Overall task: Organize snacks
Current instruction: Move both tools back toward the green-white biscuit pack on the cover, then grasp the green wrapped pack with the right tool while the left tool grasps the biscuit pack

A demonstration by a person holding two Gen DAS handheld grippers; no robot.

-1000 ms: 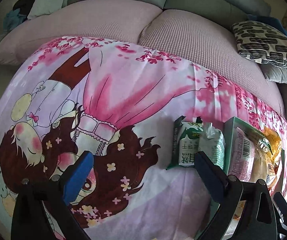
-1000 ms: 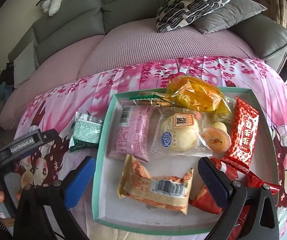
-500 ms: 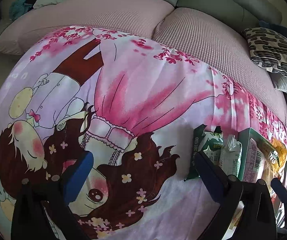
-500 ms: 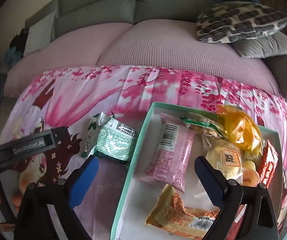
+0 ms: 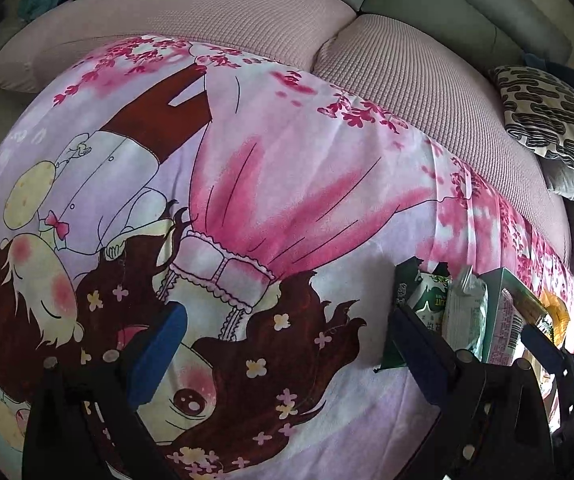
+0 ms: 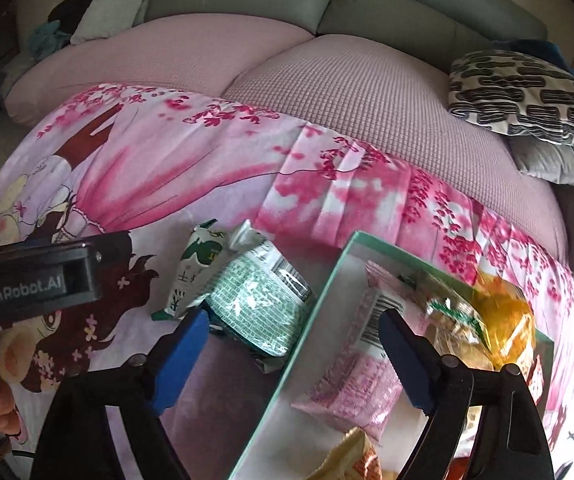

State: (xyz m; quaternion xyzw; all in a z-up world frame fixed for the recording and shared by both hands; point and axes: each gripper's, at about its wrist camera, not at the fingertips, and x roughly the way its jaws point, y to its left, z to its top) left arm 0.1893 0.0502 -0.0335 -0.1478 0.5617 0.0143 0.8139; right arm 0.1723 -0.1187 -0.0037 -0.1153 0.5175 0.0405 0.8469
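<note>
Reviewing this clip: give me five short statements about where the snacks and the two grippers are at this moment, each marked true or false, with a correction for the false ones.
1. The green snack packets lie on the cloth outside the tray. True.
2. The pink packet with the barcode lies on the sofa cushion. False: it lies inside the tray.
3. The right gripper has nothing pressed between its pads. True; its jaws are closing, with the tray's edge and a green packet between them.
4. The left gripper is clamped on a yellow snack bag. False: it is open over the printed cloth.
5. The patterned cushion is inside the tray. False: it rests on the sofa.
</note>
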